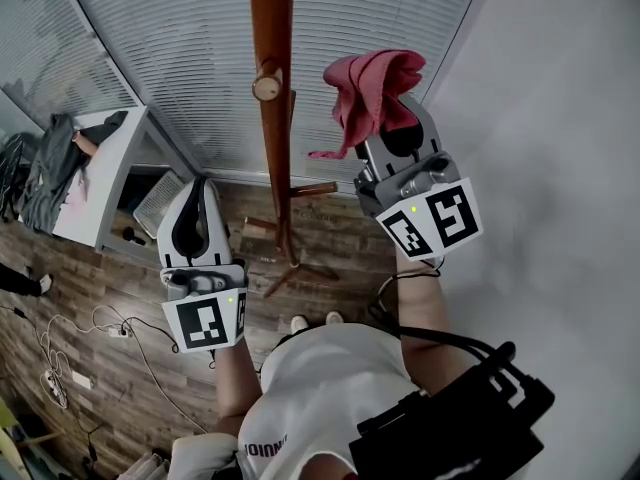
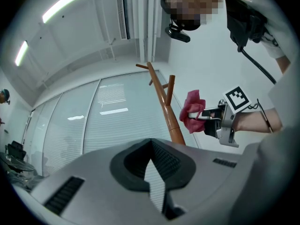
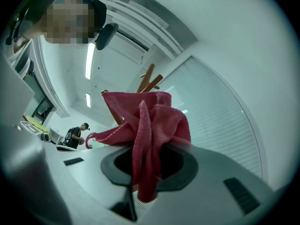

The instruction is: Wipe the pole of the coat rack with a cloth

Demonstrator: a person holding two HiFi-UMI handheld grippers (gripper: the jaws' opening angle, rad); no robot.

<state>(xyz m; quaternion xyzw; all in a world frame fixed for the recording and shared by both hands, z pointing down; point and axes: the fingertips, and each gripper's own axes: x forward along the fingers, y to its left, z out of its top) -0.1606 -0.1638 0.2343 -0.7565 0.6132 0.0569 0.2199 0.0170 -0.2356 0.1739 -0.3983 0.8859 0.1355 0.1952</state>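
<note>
Right tool (image 1: pixel 393 126) clamps pink cloth (image 1: pixel 370 80) near pole (image 1: pixel 271 28); left tool (image 1: pixel 198 193) jaws together

cloth (image 1: pixel 368 83): pink-red, bunched, in right claw (image 1: pixel 388 116), beside pole | pole (image 1: pixel 272 18): brown wood, upright

Left gripper (image 2: pixel 151 146): jaws pressed together, ribbed pads meeting, nothing between them; beyond it the wooden pole (image 2: pixel 166 108) rises, leaning left in this view, with pegs (image 2: pixel 170 86) branching near its top. Right gripper (image 2: pixel 202 118) enters from the right on a bare forearm (image 2: pixel 255 121), marker cube uppermost, jaws clamped on a bunched red cloth (image 2: pixel 191 110); the cloth's edge lies against the pole's right side, contact not determinable. Background: pale blinds (image 2: pixel 93 130) behind the pole; two light strips (image 2: pixel 65 3) on the ceiling.
</note>
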